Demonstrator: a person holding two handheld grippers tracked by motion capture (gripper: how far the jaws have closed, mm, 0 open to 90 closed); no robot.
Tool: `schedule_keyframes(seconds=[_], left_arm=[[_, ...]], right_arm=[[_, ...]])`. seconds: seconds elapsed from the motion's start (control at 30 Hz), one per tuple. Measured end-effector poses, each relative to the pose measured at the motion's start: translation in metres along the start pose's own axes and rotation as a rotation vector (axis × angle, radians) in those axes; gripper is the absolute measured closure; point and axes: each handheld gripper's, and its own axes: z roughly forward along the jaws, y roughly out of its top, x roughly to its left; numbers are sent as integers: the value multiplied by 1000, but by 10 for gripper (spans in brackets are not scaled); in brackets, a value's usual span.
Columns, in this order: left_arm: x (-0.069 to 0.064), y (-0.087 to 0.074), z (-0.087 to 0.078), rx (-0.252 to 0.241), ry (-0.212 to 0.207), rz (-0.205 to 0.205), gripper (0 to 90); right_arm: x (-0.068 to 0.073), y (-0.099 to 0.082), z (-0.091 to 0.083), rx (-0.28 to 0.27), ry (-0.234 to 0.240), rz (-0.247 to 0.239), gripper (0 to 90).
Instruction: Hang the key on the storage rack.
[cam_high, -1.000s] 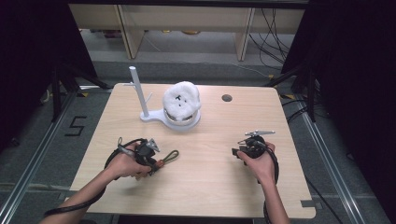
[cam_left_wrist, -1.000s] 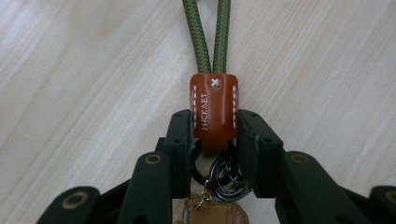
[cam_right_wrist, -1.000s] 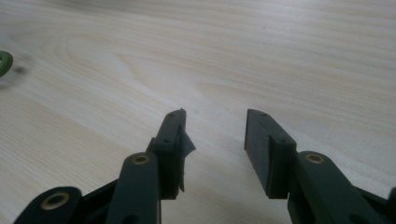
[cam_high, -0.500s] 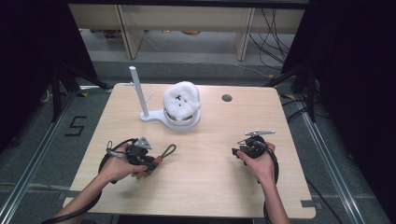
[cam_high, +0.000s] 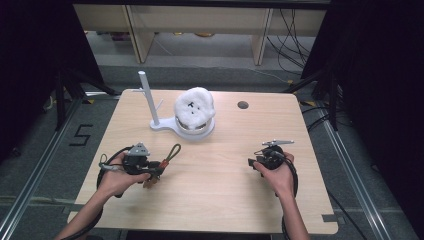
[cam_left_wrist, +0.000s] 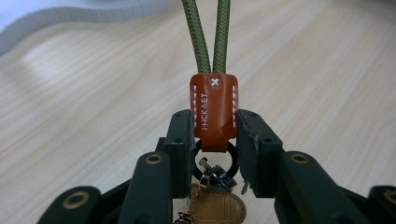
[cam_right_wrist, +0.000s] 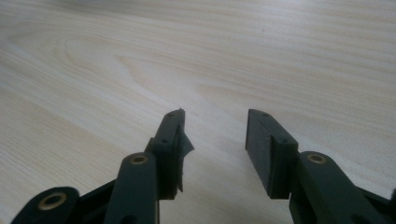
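The left gripper clamps a keychain's brown leather tab – green cord loop trailing toward the white stand, likely bound for its peg – while the right gripper, beyond, waits with jaws apart, empty.

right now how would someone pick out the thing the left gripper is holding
Start at the white stand at the table's far middle, then come to the near left where the left gripper sits. Its jaws clamp a keychain: an orange leather tab with white stitching and a green cord loop.
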Motion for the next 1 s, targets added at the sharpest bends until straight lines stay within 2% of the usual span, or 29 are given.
schedule_keyframes(seconds=[0.07,0.1,0.13,0.17,0.2,0.23,0.3,0.33,0.37,0.43,0.53,0.57,0.63,0.83,0.93,1.0], left_arm=[[2,-1,-4,-42,12,-16,665],[2,-1,-4,-42,12,-16,665],[2,-2,-7,-92,20,-46,665],[3,-2,-9,-115,23,-57,665],[4,-2,-10,-120,29,-62,665],[4,-3,-12,-144,26,-72,665],[5,-3,-15,-152,38,-74,665],[6,-4,-17,-162,43,-76,665],[6,-4,-18,-174,41,-79,665],[7,-5,-21,-199,49,-85,665],[6,-6,-24,-230,67,-96,666],[6,-6,-25,-238,73,-100,666],[6,-7,-27,-264,75,-108,666],[7,-7,-32,-296,87,-110,666],[7,-8,-35,-333,100,-122,667],[7,-8,-37,-353,108,-130,666]], right_arm=[[0,0,0,-12,-15,-2,583],[0,0,0,-12,-15,-2,583],[-1,0,0,-26,-20,-16,583],[-1,0,2,-38,-22,-19,583],[2,0,1,-29,-17,14,583],[1,0,1,-30,-17,6,583],[2,0,2,-35,-38,15,583],[1,0,2,-36,-27,16,583],[1,0,2,-39,-38,11,583],[1,0,1,-32,-19,7,582],[1,0,1,-33,-19,7,582],[-2,0,1,-39,-25,-29,582],[-2,0,1,-40,-26,-28,581],[-2,0,1,-45,-26,-29,581],[-3,1,1,-39,-14,-30,579],[-2,0,1,-57,-38,-27,577]])
